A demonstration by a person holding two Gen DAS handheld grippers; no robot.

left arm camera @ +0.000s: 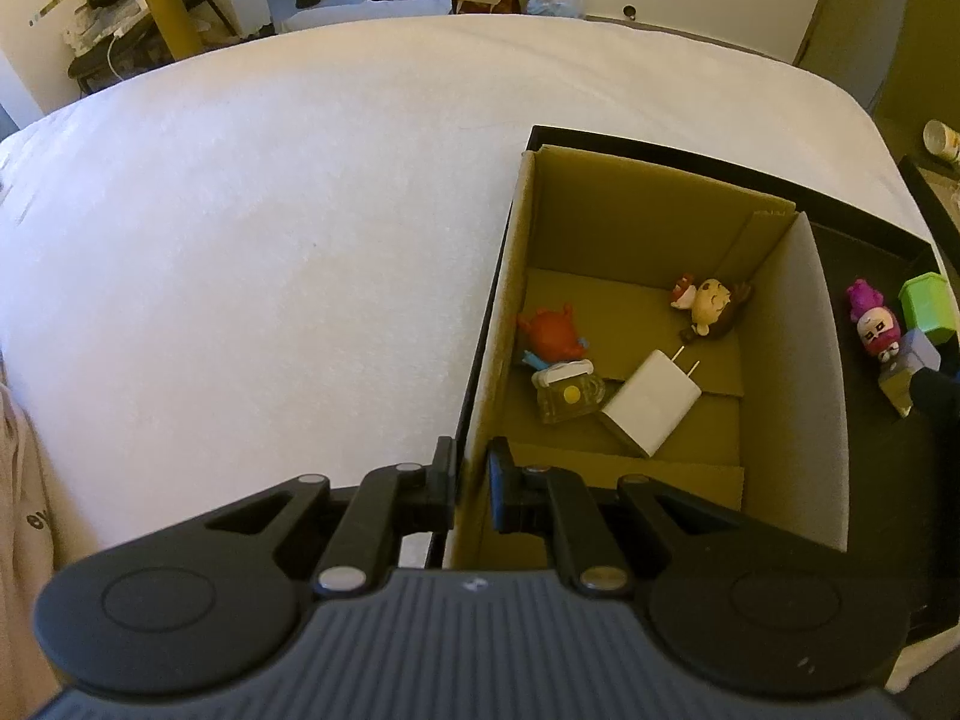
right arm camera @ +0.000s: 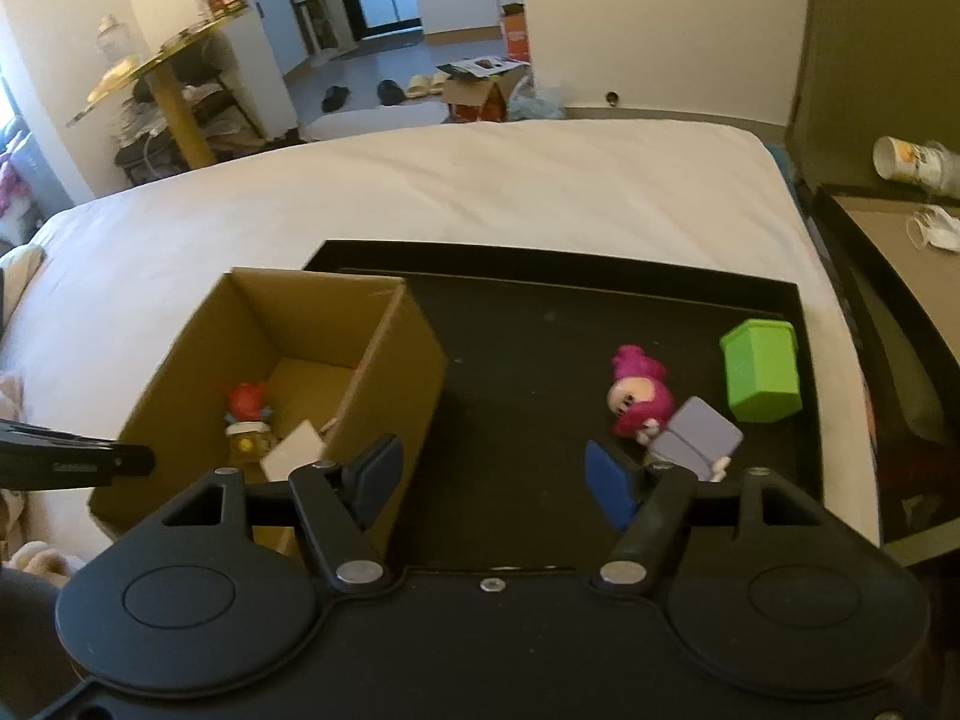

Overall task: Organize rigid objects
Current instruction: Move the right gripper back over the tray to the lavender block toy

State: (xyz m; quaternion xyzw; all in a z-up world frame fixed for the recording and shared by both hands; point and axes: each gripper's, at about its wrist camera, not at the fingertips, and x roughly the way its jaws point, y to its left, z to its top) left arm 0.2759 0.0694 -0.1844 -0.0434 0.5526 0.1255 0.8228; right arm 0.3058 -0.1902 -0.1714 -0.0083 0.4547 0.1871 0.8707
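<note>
- The cardboard box's (left arm camera: 510, 276) left wall stood between the nearly closed left tongs (left arm camera: 471, 492).
- Ahead of the spread right tongs (right arm camera: 492, 474), bare black tray (right arm camera: 528, 360) lay free.
- Right of them crowded a pink figure (right arm camera: 639, 396), grey block (right arm camera: 699, 435), green cube (right arm camera: 762, 372).

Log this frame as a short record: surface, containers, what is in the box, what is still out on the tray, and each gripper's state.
surface: white bed
containers: cardboard box standing in black tray
in box: charger, red toy, brown-haired doll, small mug
on tray: pink doll, green block, grey block
left gripper: clamped on the box's near-left wall
right gripper: open, empty, above the tray
</note>
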